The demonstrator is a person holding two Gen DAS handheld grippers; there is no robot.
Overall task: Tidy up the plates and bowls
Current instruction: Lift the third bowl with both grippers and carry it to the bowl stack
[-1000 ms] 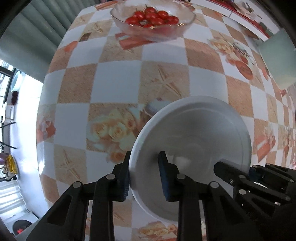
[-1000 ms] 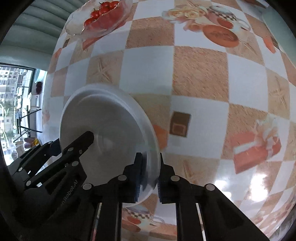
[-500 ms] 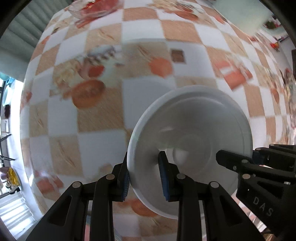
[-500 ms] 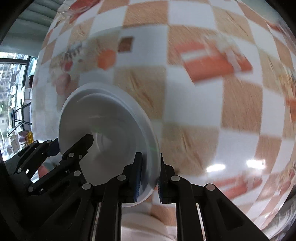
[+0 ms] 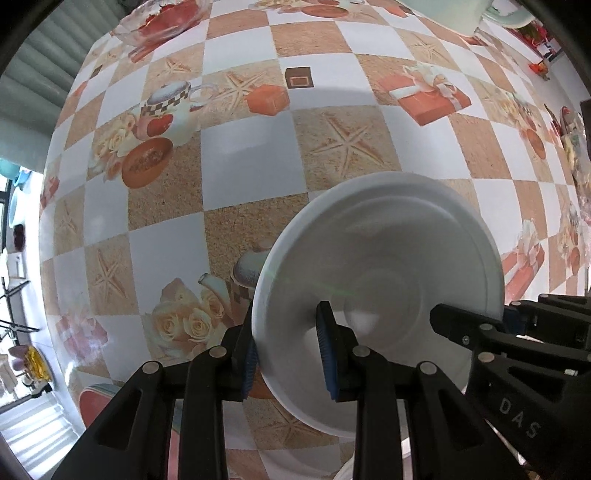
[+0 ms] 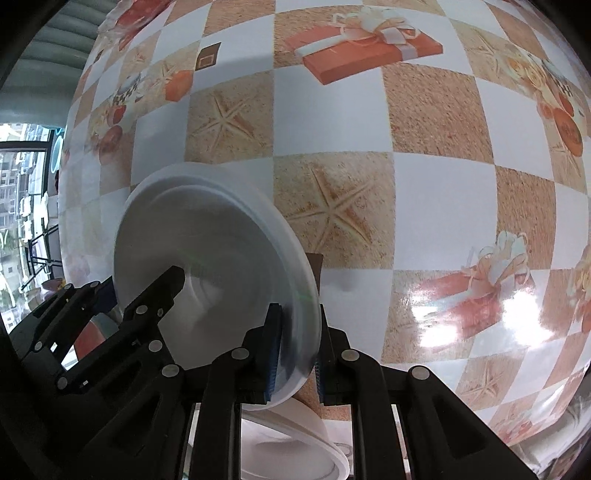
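A white plate (image 5: 388,280) hangs tilted above the checked tablecloth, held at opposite rims by both grippers. My left gripper (image 5: 286,343) is shut on its left rim, one blue pad inside the plate and one behind it. My right gripper (image 6: 297,343) is shut on the right rim of the plate (image 6: 207,258). The right gripper (image 5: 480,332) shows at the plate's far side in the left wrist view, and the left gripper (image 6: 122,295) shows likewise in the right wrist view. Another white dish (image 6: 295,443) lies on the table below the fingers, partly hidden.
A glass bowl of tomatoes (image 5: 162,22) stands at the far left of the table. A pale green object (image 5: 443,14) sits at the far edge. A reddish dish with a pale rim (image 5: 99,402) lies near the left gripper. The table edge (image 5: 48,206) runs along the left.
Both grippers carried the plate together across the table, away from the glass bowl, which slid to the top left corner. A white dish came into view under the fingers.
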